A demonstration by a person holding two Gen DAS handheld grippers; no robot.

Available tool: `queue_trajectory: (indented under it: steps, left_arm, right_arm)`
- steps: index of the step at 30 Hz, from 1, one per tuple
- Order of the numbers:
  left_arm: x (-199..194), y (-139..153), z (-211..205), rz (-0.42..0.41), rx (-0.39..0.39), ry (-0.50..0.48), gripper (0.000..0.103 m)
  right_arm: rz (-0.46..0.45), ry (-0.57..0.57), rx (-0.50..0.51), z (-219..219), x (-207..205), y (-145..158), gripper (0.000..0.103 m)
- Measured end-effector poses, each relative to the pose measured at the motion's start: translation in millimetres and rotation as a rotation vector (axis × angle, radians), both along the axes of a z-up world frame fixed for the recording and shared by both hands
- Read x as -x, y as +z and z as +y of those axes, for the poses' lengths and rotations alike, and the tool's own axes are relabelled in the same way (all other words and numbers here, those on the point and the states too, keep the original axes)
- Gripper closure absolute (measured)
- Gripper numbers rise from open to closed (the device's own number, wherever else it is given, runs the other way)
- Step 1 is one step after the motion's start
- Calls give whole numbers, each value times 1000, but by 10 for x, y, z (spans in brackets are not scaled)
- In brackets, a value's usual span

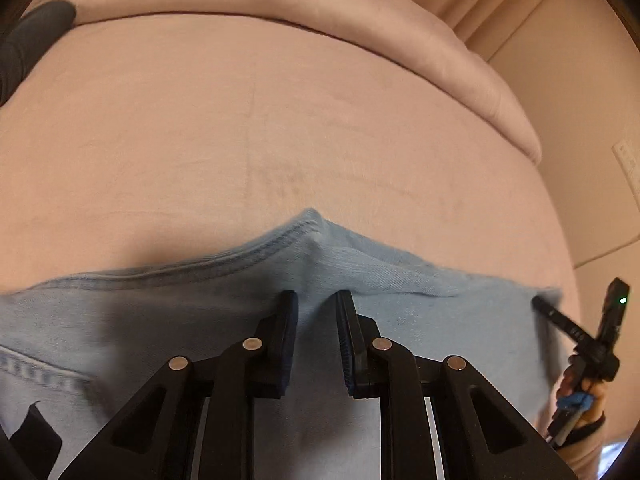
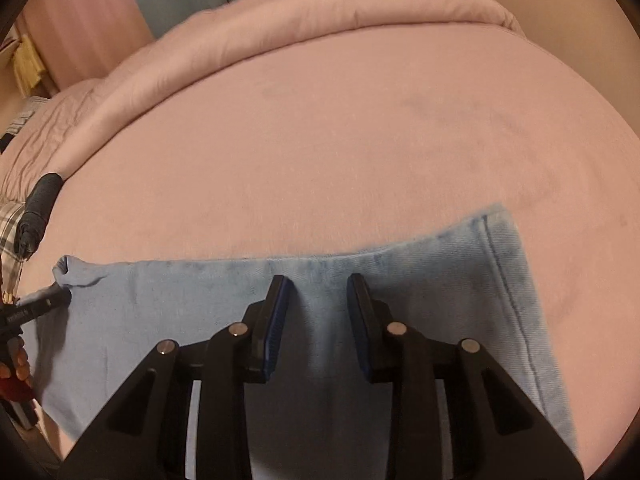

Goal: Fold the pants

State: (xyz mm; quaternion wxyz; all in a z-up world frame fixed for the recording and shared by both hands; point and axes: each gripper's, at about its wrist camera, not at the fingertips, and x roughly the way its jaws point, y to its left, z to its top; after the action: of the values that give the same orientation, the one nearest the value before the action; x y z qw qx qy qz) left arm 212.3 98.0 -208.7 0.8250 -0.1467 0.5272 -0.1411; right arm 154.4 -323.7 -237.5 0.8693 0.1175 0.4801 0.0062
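Light blue denim pants (image 1: pixel 360 280) lie flat on a pink bed. In the left wrist view my left gripper (image 1: pixel 316 300) is open, its fingers over the fabric just behind a bunched, raised seam edge (image 1: pixel 308 220). In the right wrist view the pants (image 2: pixel 400 280) stretch across the front, with a stitched hem (image 2: pixel 504 264) at the right. My right gripper (image 2: pixel 320 284) is open above the cloth near its far edge. Each gripper shows at the edge of the other's view: the right one (image 1: pixel 540 304), the left one (image 2: pixel 60 300), both touching the pants.
The pink bed sheet (image 1: pixel 280 120) extends far ahead. A rolled pink duvet (image 2: pixel 320 12) lies along the far side. A dark object (image 2: pixel 40 200) lies at the left edge of the bed. A wall with a socket plate (image 1: pixel 628 160) is at right.
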Motion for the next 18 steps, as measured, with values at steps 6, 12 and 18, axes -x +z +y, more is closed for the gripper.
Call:
queue_trajectory:
  steps: [6, 12, 18]
  left_arm:
    - [296, 316, 645, -132, -51, 26, 78]
    - [614, 411, 1370, -176, -129, 136, 72]
    - [919, 443, 1633, -223, -166, 127, 72]
  right_arm:
    - [-14, 99, 107, 441, -34, 445, 68]
    - [33, 452, -252, 1509, -369, 585, 68]
    - [228, 587, -359, 2619, -1044, 303, 68]
